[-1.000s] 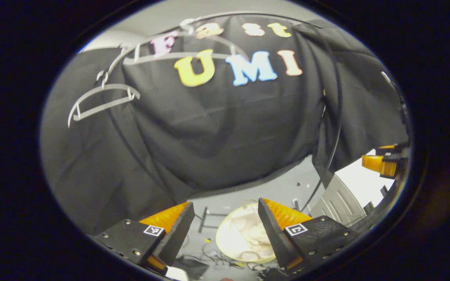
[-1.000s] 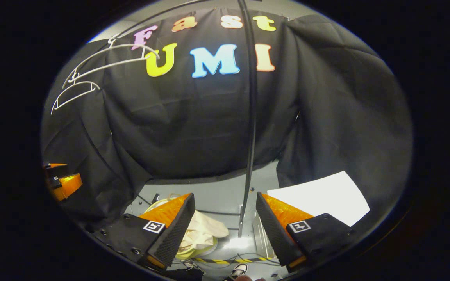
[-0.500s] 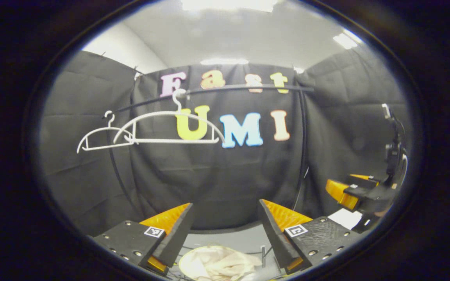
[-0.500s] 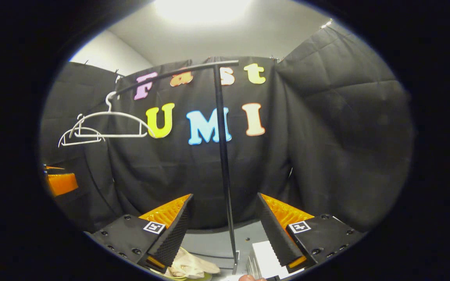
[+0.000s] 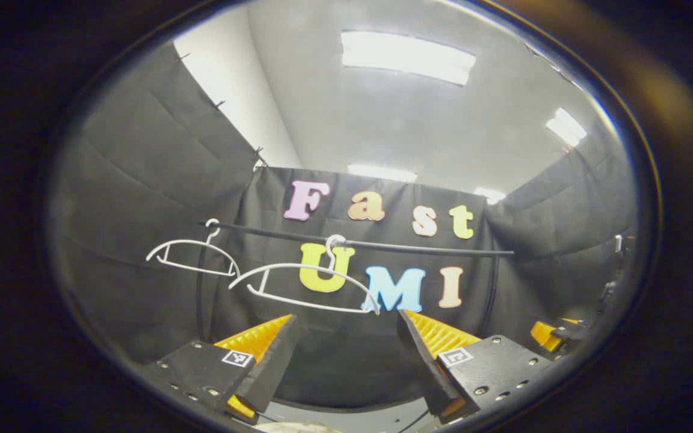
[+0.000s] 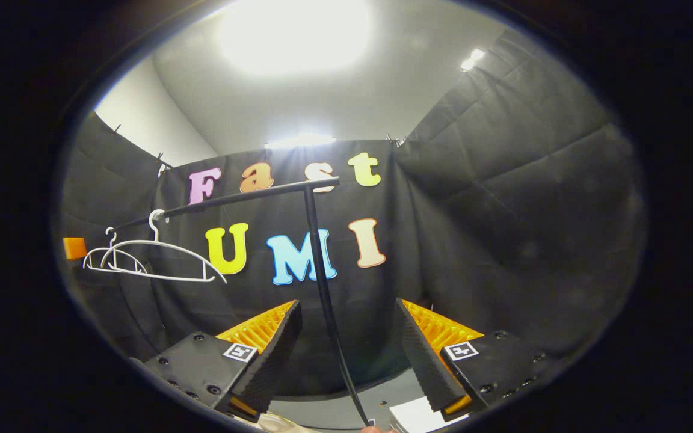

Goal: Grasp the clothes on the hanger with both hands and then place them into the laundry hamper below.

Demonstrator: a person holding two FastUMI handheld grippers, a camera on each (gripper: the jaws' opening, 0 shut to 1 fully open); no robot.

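Two bare white hangers hang on a black rail [image 5: 418,248]: the nearer hanger [image 5: 304,287] is just above my left gripper [image 5: 346,355], and the farther hanger [image 5: 193,255] is up to its left. That gripper is open with nothing between its fingers. My right gripper [image 6: 349,355] is also open and holds nothing; the rail's upright post [image 6: 322,288] runs down between its fingers, farther off. The right gripper view has both hangers [image 6: 154,261] at the left. A sliver of pale cloth [image 6: 271,423] peeks in at the bottom edge.
Part of the right gripper [image 5: 554,335] sits low at the far right of the left gripper view, and a bit of the left gripper [image 6: 74,248] sits at the left edge of the right gripper view. Ceiling lights [image 5: 406,55] glow overhead. A white sheet [image 6: 418,416] lies on the floor.
Both grippers have tilted upward: the ceiling has come into view, and the hamper with pale clothes has dropped out at the bottom. Both stayed open.
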